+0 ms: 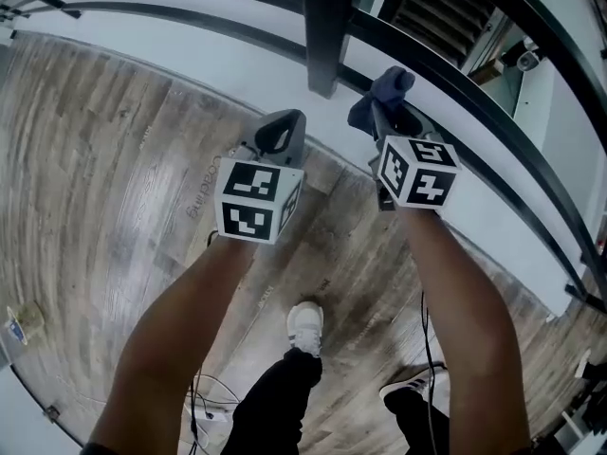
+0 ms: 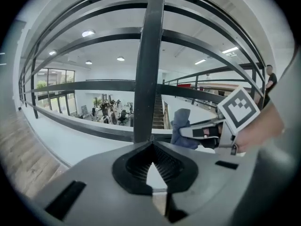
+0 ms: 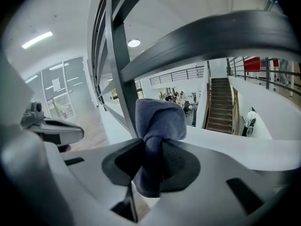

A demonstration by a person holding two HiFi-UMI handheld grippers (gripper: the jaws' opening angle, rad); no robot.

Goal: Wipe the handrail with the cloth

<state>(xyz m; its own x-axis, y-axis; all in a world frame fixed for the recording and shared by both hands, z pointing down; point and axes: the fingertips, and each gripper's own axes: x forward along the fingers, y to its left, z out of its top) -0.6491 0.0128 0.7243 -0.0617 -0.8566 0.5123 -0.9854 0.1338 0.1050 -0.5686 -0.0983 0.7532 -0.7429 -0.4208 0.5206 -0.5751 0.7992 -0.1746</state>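
A blue-grey cloth (image 3: pixel 158 120) is bunched between the jaws of my right gripper (image 3: pixel 150 147), which is shut on it. In the head view the cloth (image 1: pixel 383 99) sits just in front of a dark railing bar (image 1: pixel 465 81), close to the upright post (image 1: pixel 327 27). The thick dark handrail bar (image 3: pixel 211 36) arcs just above the cloth, and I cannot tell if they touch. My left gripper (image 1: pixel 282 133) is to the left of the post, shut with nothing in it. From the left gripper (image 2: pixel 151 147), the post (image 2: pixel 146 65) stands straight ahead, with the cloth (image 2: pixel 181 126) to its right.
Several curved dark railing bars (image 2: pixel 94 86) run along a white ledge (image 1: pixel 237 60). Beyond the railing a staircase (image 3: pixel 220 108) drops to an open hall. Wood flooring (image 1: pixel 104 150) lies under me, with the person's shoes (image 1: pixel 305 325) and a cable (image 1: pixel 204 401).
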